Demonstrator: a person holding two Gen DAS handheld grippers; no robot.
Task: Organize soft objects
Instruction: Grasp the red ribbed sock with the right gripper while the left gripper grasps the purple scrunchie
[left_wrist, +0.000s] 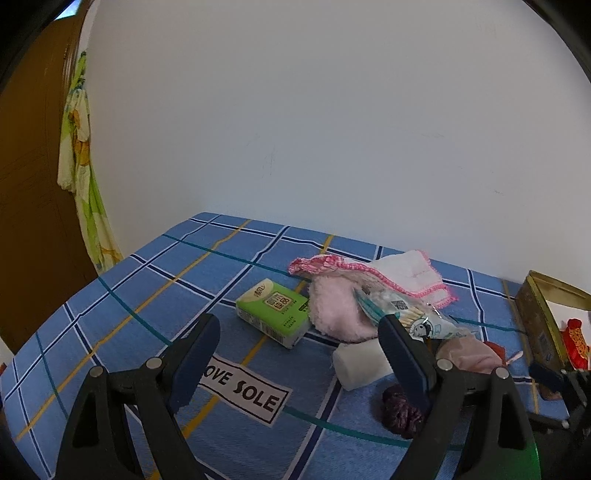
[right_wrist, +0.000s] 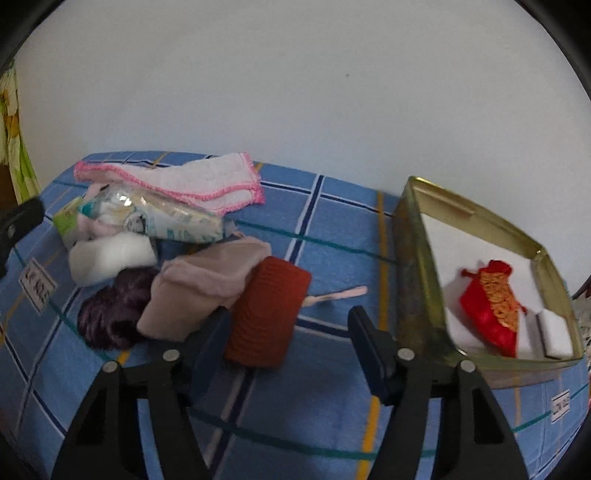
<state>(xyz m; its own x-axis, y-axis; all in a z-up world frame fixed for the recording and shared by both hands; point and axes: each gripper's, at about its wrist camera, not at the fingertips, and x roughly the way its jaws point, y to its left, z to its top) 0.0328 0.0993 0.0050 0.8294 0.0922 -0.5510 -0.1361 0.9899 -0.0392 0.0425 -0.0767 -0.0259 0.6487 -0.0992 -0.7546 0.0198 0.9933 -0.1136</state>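
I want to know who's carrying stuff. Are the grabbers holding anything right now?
No. The left gripper and the right gripper are both open, with nothing between their fingers. The red roll just lies on the bed.

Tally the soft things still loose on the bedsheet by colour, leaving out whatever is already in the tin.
Pink or pink-trimmed: 3 – edged cloth, fluffy piece, folded cloth
White: 1 – sponge block
Purple: 1 – wig-like bundle
Rust red: 1 – ribbed roll
Green: 1 – tissue pack
Total: 7

Left tongs (left_wrist: 299, 334) gaping, right tongs (right_wrist: 291, 325) gaping (both empty).
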